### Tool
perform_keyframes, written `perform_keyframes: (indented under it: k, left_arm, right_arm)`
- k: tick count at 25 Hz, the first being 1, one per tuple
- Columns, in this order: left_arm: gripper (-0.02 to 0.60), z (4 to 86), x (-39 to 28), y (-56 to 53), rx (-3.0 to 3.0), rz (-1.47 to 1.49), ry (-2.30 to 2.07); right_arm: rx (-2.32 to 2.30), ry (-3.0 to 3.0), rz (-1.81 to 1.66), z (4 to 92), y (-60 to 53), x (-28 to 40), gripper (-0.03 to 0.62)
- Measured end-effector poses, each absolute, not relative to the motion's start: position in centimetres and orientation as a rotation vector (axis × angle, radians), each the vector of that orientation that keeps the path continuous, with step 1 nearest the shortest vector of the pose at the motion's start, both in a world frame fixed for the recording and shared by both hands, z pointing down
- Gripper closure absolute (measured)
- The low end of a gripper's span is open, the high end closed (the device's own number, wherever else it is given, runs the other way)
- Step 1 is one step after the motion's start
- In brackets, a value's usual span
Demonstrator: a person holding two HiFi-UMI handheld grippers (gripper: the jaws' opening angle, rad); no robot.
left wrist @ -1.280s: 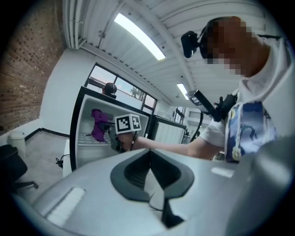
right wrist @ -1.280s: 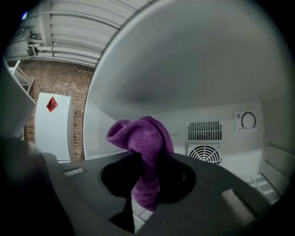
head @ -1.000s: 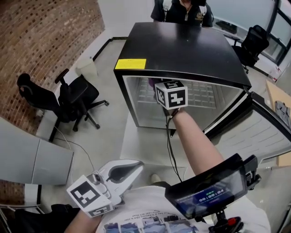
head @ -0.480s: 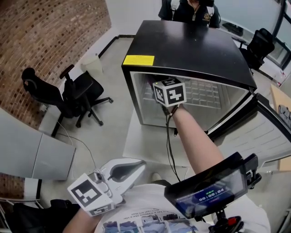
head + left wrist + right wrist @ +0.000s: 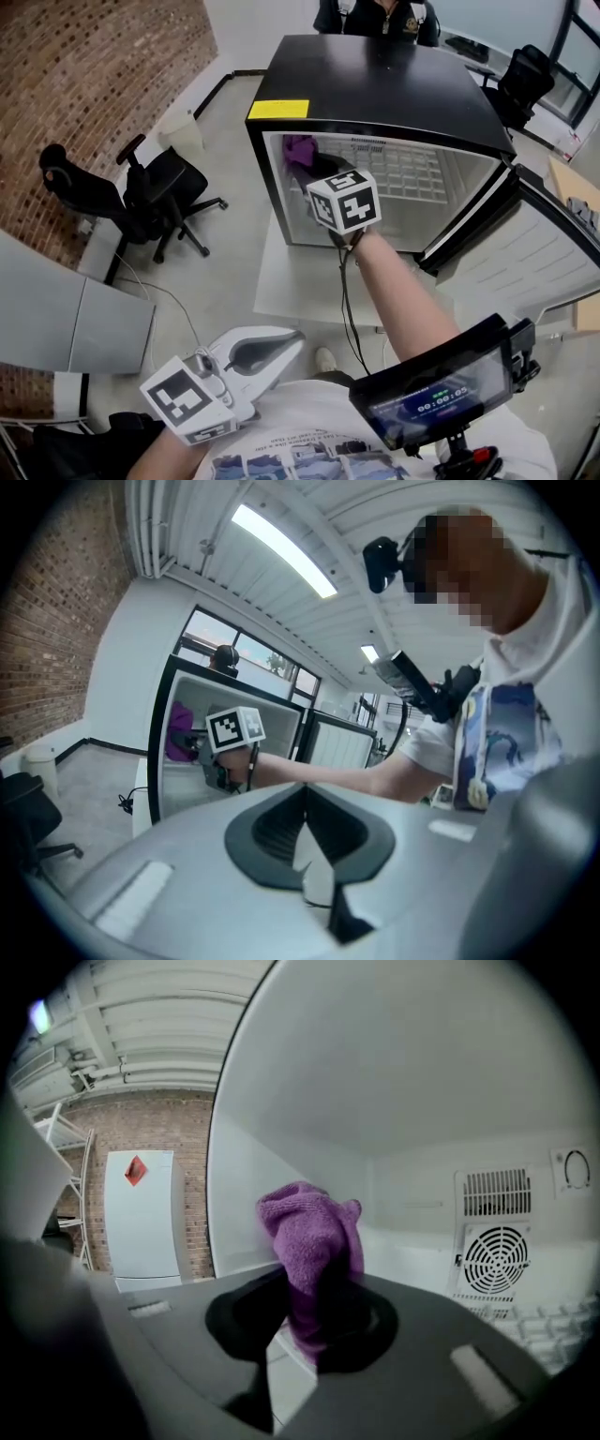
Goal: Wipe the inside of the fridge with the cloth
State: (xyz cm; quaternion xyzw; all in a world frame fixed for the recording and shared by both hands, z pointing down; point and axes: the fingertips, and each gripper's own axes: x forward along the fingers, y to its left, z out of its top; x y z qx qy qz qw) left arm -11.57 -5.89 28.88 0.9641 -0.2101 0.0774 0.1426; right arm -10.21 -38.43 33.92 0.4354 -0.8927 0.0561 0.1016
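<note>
The black mini fridge [image 5: 394,84] stands open, its door [image 5: 530,258] swung out to the right. My right gripper [image 5: 317,173] reaches into the opening at the upper left, shut on the purple cloth [image 5: 300,150]. In the right gripper view the cloth [image 5: 314,1237] bunches up out of the shut jaws of my right gripper [image 5: 305,1321], close to the fridge's white left wall [image 5: 244,1194]. My left gripper [image 5: 292,339] hangs low by my body, shut and holding nothing. Its own view shows the left gripper [image 5: 305,822] pointing toward the fridge [image 5: 159,761] and the cloth [image 5: 180,731].
A wire shelf [image 5: 408,173] and a fan grille [image 5: 497,1260] sit inside the fridge. A person [image 5: 375,14] stands behind it. Office chairs [image 5: 150,192] and a white bin [image 5: 180,133] are on the left. A cable [image 5: 347,305] trails from my right gripper over the white mat [image 5: 291,291].
My right gripper has moved from the middle of the fridge opening toward its upper left, and the purple cloth now shows against the left wall. The left gripper has stayed put.
</note>
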Motion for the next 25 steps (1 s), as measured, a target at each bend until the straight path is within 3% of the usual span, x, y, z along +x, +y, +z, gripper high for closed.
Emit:
perform_keyframes:
  k: [13, 25]
  left_arm:
    - [0.574, 29.2, -13.0, -2.7, 2.78, 0.189, -0.523]
    - [0.574, 28.3, -13.5, -2.7, 2.812, 0.173, -0.499]
  right_arm:
    - [1.253, -2.638, 0.179, 34.8, -32.2, -11.4, 0.519]
    - [1.494, -2.591, 0.126, 30.7, -34.6, -5.8, 0.519]
